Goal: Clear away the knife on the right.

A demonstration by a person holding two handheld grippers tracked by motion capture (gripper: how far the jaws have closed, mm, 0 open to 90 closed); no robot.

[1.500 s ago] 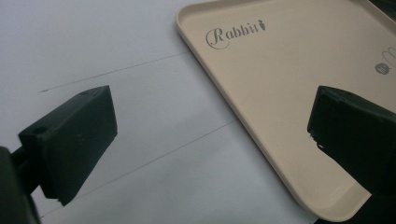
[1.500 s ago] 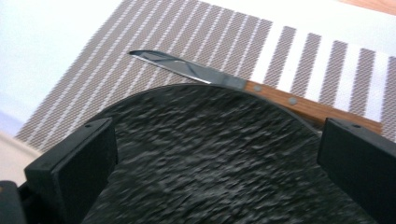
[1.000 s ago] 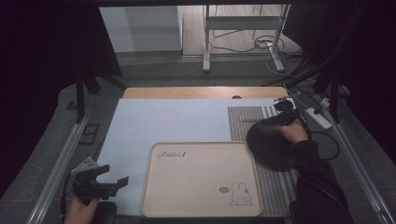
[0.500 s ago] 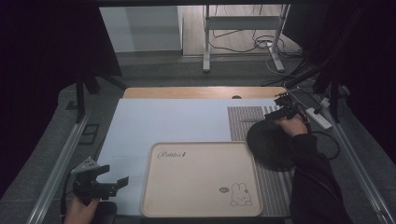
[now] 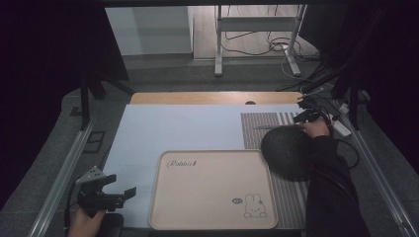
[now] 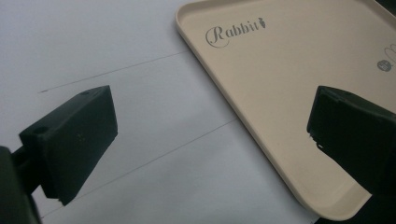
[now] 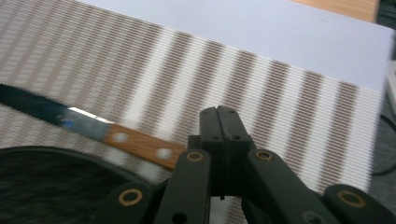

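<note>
Jaws of the right gripper [image 7: 223,122] pressed together on the wooden-handled steel knife [image 7: 140,144]; lift level, clear of the dark round plate [image 7: 51,186] alongside. Left gripper [image 6: 210,144] spread, idle.

A beige tray [image 5: 212,197] lies beside a striped mat [image 5: 274,126] bearing a knife [image 7: 88,126] and dark plate [image 5: 286,153].

Matte black on both tools: the left gripper [image 5: 116,193] carries a grey three-cornered plate and blocky jaws, the right gripper [image 7: 221,122] shows brass-ringed pivot holes, and a dark sleeve [image 5: 332,187] covers the right arm.
</note>
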